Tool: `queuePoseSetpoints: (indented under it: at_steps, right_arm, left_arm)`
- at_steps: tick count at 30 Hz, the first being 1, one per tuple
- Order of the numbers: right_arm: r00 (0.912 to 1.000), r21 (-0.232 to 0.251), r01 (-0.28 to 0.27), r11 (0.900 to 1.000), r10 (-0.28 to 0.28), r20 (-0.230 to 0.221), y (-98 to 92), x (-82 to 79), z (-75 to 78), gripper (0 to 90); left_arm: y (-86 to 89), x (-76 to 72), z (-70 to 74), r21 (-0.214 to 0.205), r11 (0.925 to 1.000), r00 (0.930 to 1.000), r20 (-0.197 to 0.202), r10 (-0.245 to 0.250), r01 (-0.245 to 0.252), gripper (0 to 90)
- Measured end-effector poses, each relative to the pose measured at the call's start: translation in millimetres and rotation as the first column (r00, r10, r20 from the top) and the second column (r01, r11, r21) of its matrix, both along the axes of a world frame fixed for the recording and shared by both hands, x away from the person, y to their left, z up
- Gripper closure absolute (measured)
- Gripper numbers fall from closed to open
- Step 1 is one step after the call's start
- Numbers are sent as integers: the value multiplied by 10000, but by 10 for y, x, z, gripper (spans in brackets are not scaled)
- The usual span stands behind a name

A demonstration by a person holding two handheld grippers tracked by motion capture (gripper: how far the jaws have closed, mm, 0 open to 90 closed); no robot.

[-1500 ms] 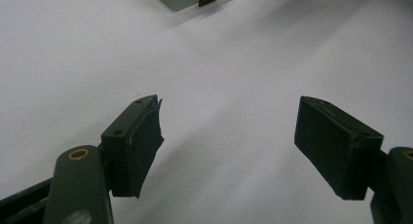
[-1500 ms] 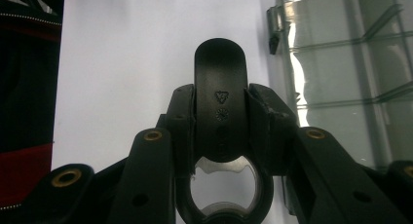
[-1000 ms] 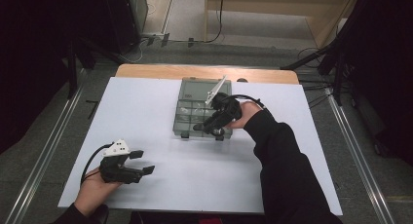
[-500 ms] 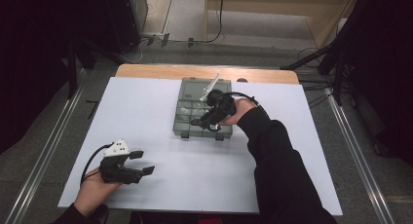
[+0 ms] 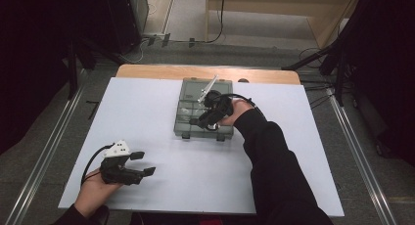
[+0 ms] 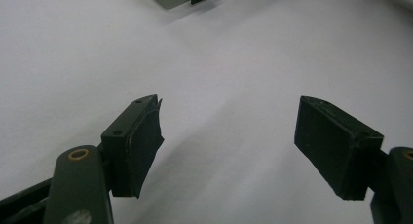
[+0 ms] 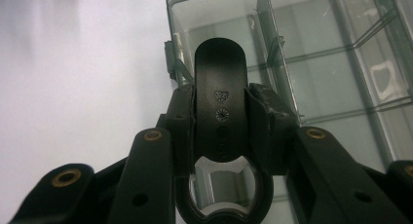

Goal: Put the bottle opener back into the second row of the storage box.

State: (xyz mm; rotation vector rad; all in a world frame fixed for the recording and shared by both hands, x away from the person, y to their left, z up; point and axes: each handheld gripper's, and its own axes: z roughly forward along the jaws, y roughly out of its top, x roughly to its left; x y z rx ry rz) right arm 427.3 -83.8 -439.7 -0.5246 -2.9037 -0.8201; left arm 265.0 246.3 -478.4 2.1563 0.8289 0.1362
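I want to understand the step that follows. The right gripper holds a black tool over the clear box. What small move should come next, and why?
Probably lower the right gripper a little further. Its jaws are shut on the black tool, which hangs over a corner compartment of the clear box, so it looks about ready to be set inside. The left gripper is open on the white table.

Compartment box (image 5: 195, 118): on the table (image 5: 147, 117), mid-width, near its far edge. My right gripper (image 5: 208, 118), holding a bottle opener (image 7: 220, 97): over the box. My left gripper (image 5: 139, 164): near front-left corner.
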Motion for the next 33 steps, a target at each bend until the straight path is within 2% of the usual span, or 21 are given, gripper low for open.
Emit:
queuePoseSetpoints:
  at_steps: [4,7,11,13,14,16,17,21,25,27,29,30,33]
  right_arm:
    - [9999,-230,164,9996,-164,7,43,5,-58,656]
    - [9998,-174,170,9997,-170,43,51,8,-66,656]
    - [9995,-177,18,9998,-12,316,66,-2,-63,654]
    - [9977,-124,-138,9998,146,660,78,-9,-76,649]
    - [9979,-132,-81,9999,89,635,81,-11,-77,645]
    - [9975,159,21,9999,-32,701,74,8,-80,581]
    - [9975,159,21,9999,-32,701,74,8,-80,581]
    - [9974,694,660,9954,-679,250,34,-19,-59,474]
    - [9962,814,843,9931,-857,144,27,-54,-60,406]
    - [9930,954,1169,9886,-1180,67,5,-116,-60,336]
    - [9924,962,1226,9878,-1229,-23,-5,-126,-60,325]
    - [9890,1144,1479,9824,-1463,-216,-32,-152,-63,275]
    - [9851,1280,1718,9768,-1703,-230,-67,-202,-62,219]
  left_arm:
    - [-4,-2,-3,14,10000,10000,-3,-40,40,249]
    - [-1,-1,-2,17,10000,10000,4,-19,19,249]
    - [-4,-3,-4,18,10000,10000,-9,-43,43,249]
    - [-1,-2,-2,33,10000,10000,11,-42,42,249]
    - [-2,-3,-2,8,10000,10000,14,-41,41,249]
    - [0,-5,0,9,10000,10000,30,-40,40,249]
    - [0,-5,0,9,10000,10000,30,-40,40,249]
    - [2,-2,-1,32,10000,10000,28,-22,22,249]
    - [0,-2,-2,15,10000,10000,13,-27,27,249]
    - [1,-2,-3,36,10000,10000,20,14,-14,249]
    - [1,-1,-3,26,10000,10000,23,22,-23,249]
    - [0,-1,-3,6,10000,10000,9,22,-22,249]
    - [1,0,-5,58,10000,10000,19,-22,22,249]
